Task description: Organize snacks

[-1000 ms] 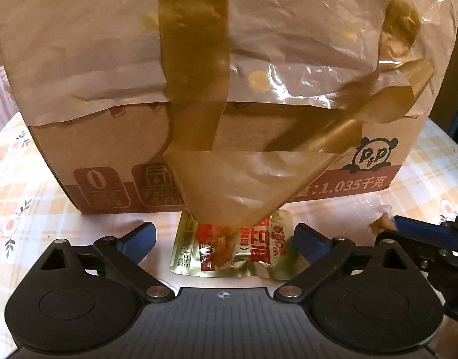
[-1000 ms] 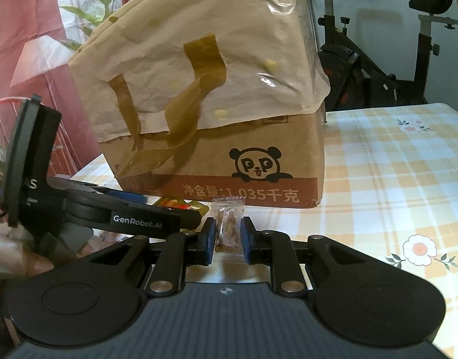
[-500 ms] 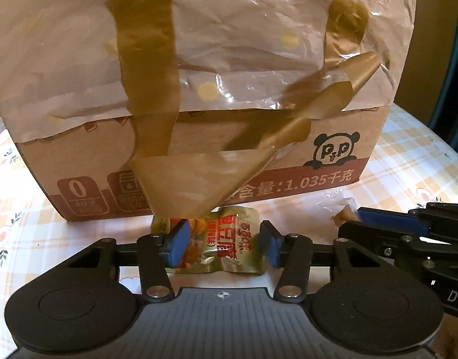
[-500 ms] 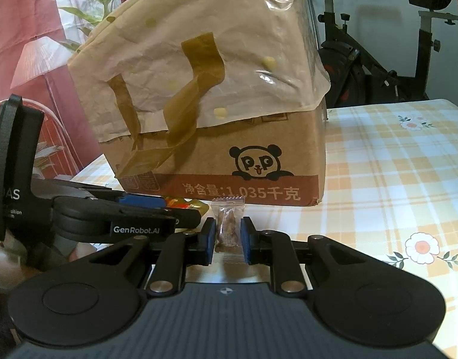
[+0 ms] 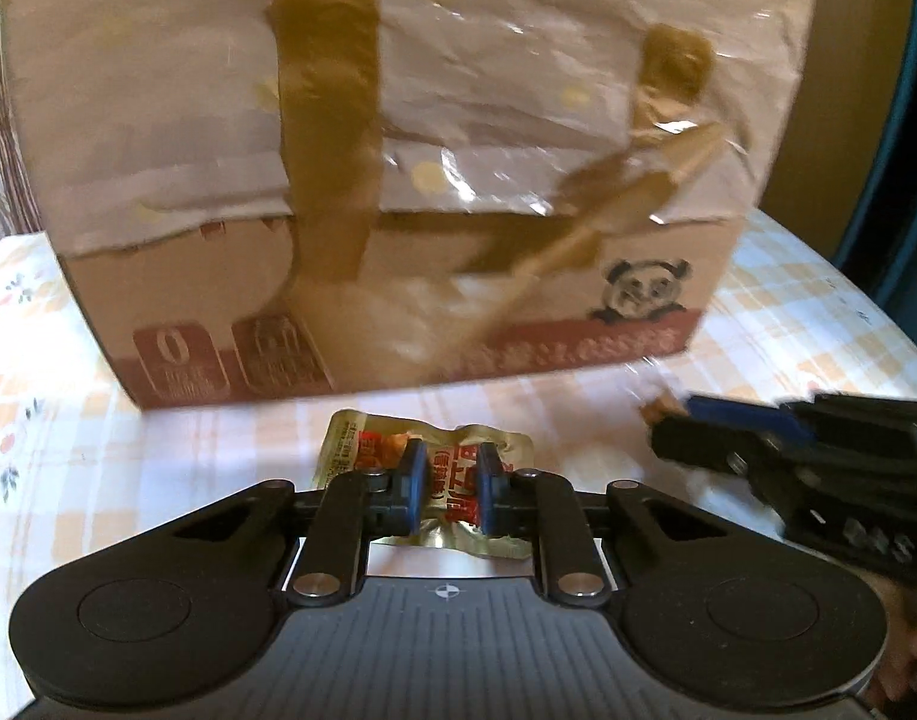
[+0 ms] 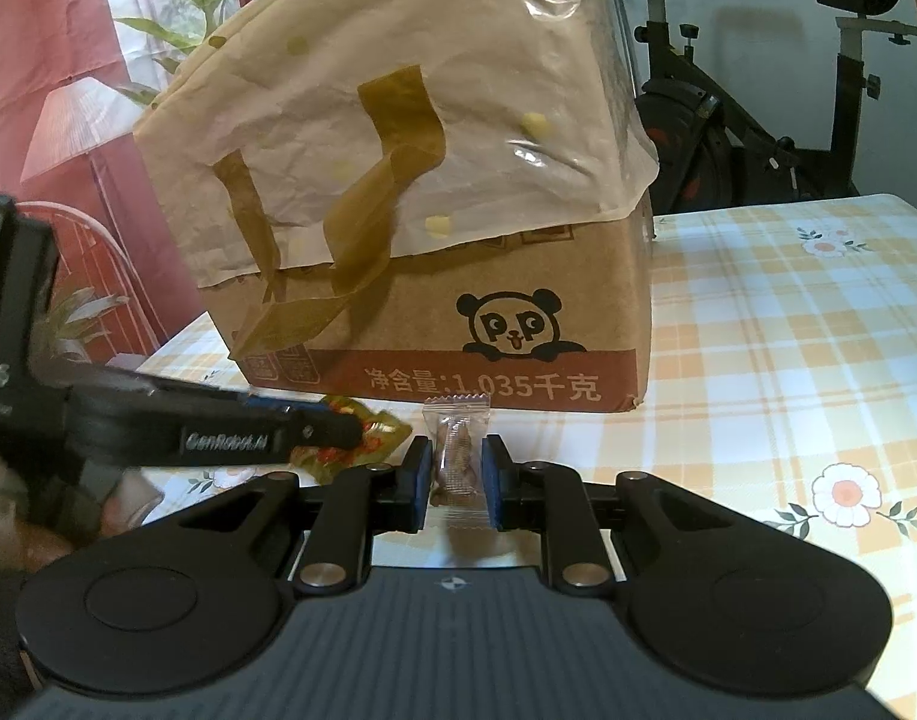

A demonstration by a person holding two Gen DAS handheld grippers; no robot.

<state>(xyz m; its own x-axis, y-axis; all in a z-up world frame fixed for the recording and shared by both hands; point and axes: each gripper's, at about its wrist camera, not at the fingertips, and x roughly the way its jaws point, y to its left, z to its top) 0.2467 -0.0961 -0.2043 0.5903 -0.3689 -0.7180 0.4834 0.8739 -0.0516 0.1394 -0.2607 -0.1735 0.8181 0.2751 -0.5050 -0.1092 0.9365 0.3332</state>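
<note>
My left gripper [image 5: 445,489] is shut on a gold and red snack packet [image 5: 440,468], crumpled between its blue pads, just above the checked tablecloth [image 5: 98,450]. My right gripper [image 6: 455,477] is shut on a small clear-wrapped brown snack [image 6: 455,450] that stands upright between the pads. In the right wrist view the left gripper [image 6: 332,429] comes in from the left with the gold packet [image 6: 362,438]. In the left wrist view the right gripper [image 5: 668,426] enters from the right. A cardboard box [image 6: 458,324] with a panda logo stands close behind both.
A crumpled plastic sheet with brown tape strips [image 5: 398,90] drapes over the box top and hangs down its front. The tablecloth [image 6: 788,360] extends to the right. An exercise bike [image 6: 758,108] stands behind the table.
My left gripper closed from wide open onto the gold packet and drew back from the box. The right gripper kept its hold on the small snack.
</note>
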